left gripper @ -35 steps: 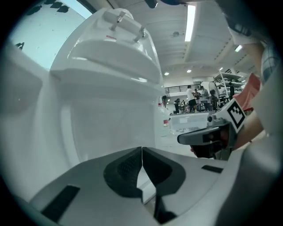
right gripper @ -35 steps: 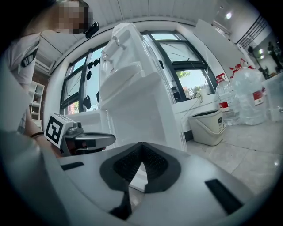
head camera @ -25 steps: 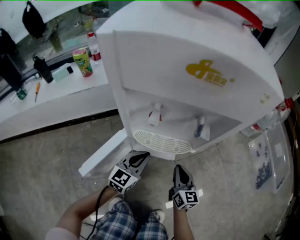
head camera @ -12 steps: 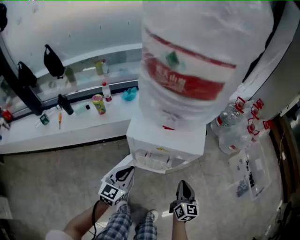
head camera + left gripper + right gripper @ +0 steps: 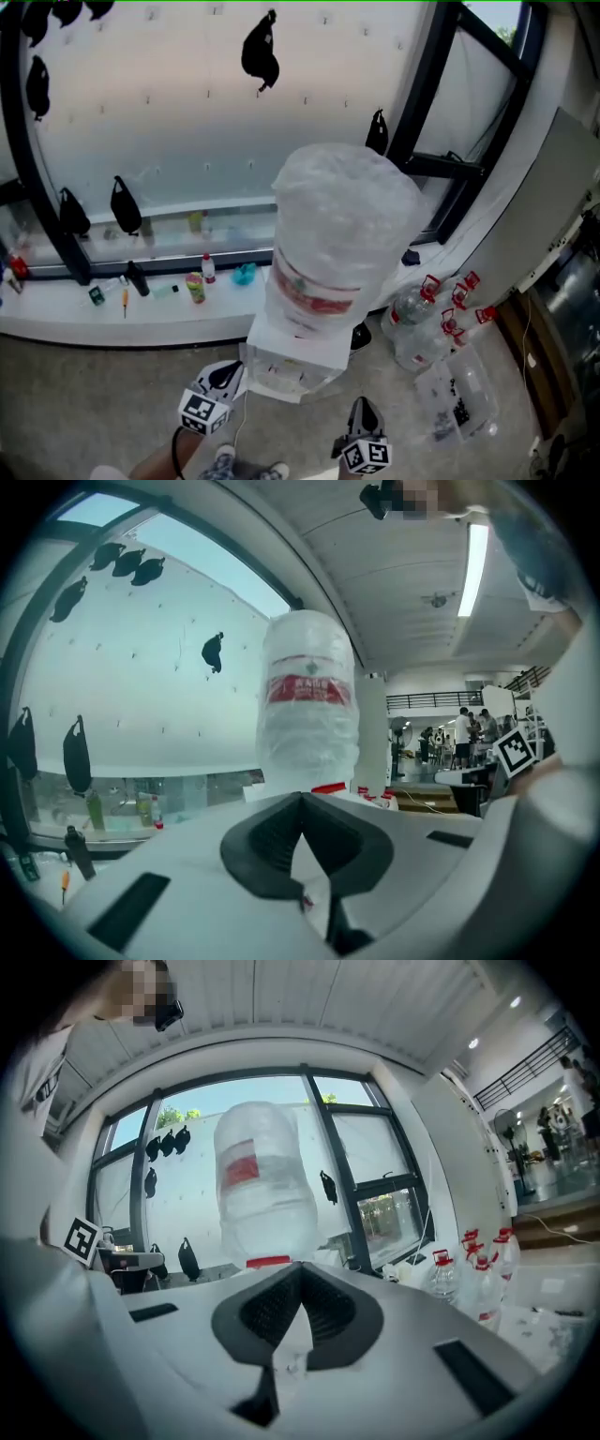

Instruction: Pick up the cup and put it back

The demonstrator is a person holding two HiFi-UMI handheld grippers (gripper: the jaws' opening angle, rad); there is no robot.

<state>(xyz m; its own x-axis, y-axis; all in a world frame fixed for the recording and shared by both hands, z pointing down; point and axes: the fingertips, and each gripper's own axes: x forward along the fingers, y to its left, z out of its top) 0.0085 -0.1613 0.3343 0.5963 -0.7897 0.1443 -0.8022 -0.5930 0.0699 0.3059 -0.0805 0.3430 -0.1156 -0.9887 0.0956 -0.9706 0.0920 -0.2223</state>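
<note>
No cup shows in any view. A white water dispenser (image 5: 292, 364) carries a big bottle (image 5: 342, 225) wrapped in clear plastic, with a red label. My left gripper (image 5: 230, 373) is just left of the dispenser's front, jaws shut and empty. My right gripper (image 5: 363, 406) is in front of it at the right, also shut with nothing held. The left gripper view looks level over the closed left gripper (image 5: 300, 799) at the bottle (image 5: 309, 705). In the right gripper view, the bottle (image 5: 262, 1180) stands beyond the closed right gripper (image 5: 298, 1267).
A white ledge (image 5: 56, 314) along the window holds a green tub (image 5: 196, 287), a small bottle (image 5: 208, 268) and small tools. Spare water jugs with red caps (image 5: 422, 314) and a clear bag of parts (image 5: 459, 398) lie right of the dispenser. Black bags hang on the window.
Both grippers have risen from the level of the dispenser's taps to near its top. The head view has risen too and now takes in the whole bottle and window.
</note>
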